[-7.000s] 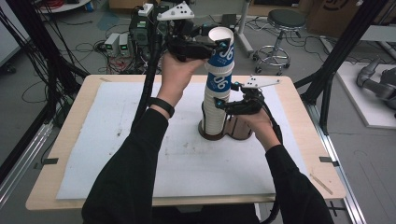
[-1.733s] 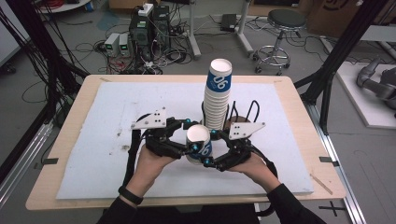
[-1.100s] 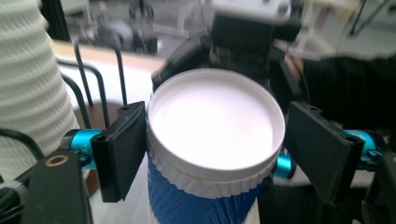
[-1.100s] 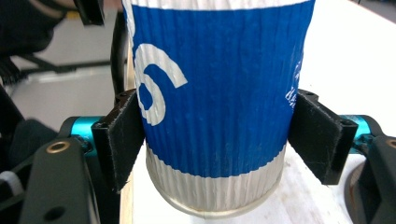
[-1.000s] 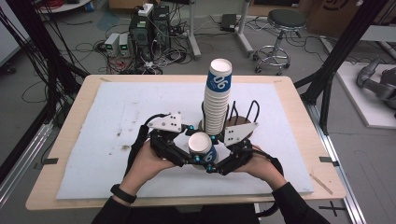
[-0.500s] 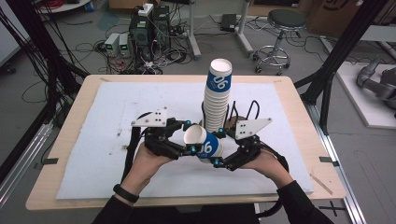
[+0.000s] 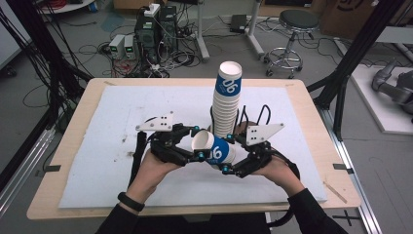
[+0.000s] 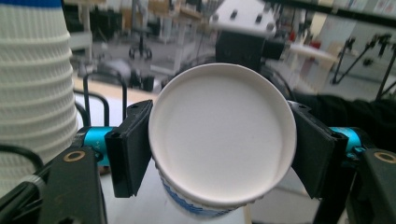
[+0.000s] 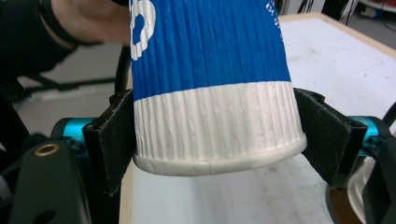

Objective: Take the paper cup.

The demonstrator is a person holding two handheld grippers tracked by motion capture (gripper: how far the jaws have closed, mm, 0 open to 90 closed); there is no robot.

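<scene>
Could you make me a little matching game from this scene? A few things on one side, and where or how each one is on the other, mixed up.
Things:
1. single paper cup
2. tall stack of cups
3. round stool
4. black wristband

Places or states:
A. stands on the floor beyond the table
B. stands upright on the white mat
C. is held tilted between the left gripper and the right gripper
D. sits on the person's left wrist

Pairs: 1-C, 2-B, 3-A, 4-D
</scene>
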